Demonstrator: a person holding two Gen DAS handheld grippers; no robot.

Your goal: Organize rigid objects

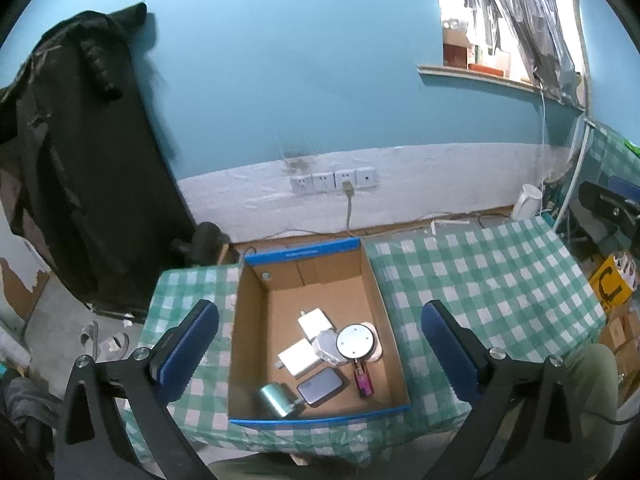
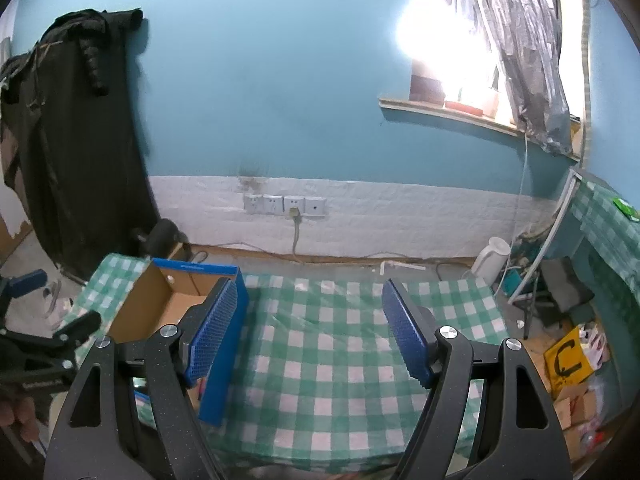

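- cardboard box (image 1: 376, 280), at the surface's (image 1: 480, 280) far edge, is holding all visible items
- the rest is lying bare; sorting is looking finished
- left hand-held gripper (image 1: 320, 344) and right hand-held gripper (image 2: 308, 332) are hovering, jaws apart, empty

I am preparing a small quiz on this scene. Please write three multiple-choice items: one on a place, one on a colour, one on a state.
1. Where do the small objects lie?
A. inside the cardboard box
B. on the checked cloth
C. on the floor

2. What colour is the rim of the box?
A. red
B. blue
C. yellow

3. How do the left tongs stand?
A. shut on a charger
B. shut and empty
C. open and empty

Answers:
1 A, the white chargers and the rest rest on the box bottom.
2 B, a blue band runs along its top edge.
3 C, the pads stand wide apart above the box, holding nothing.
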